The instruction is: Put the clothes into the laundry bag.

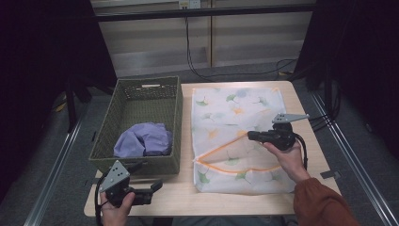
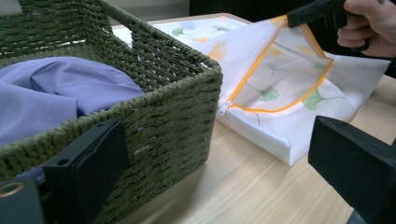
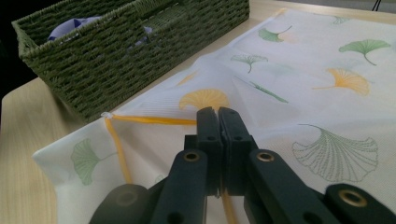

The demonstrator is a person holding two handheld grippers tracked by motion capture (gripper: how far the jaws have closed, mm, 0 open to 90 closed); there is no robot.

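Jaws pinching bag's zipper edge (image 3: 154, 121), right gripper (image 3: 218, 116) view.

The high view looks forward and down over the whole surface (image 1: 188, 197); the left gripper view sits low beside the basket (image 2: 154, 93); the right gripper view hovers close above the mesh bag (image 3: 327, 70); all share basket and bag.

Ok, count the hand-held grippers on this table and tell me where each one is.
2. The left hand-held gripper hovers at the near edge beside the green basket; the right hand-held gripper pinches the laundry bag's opened flap.
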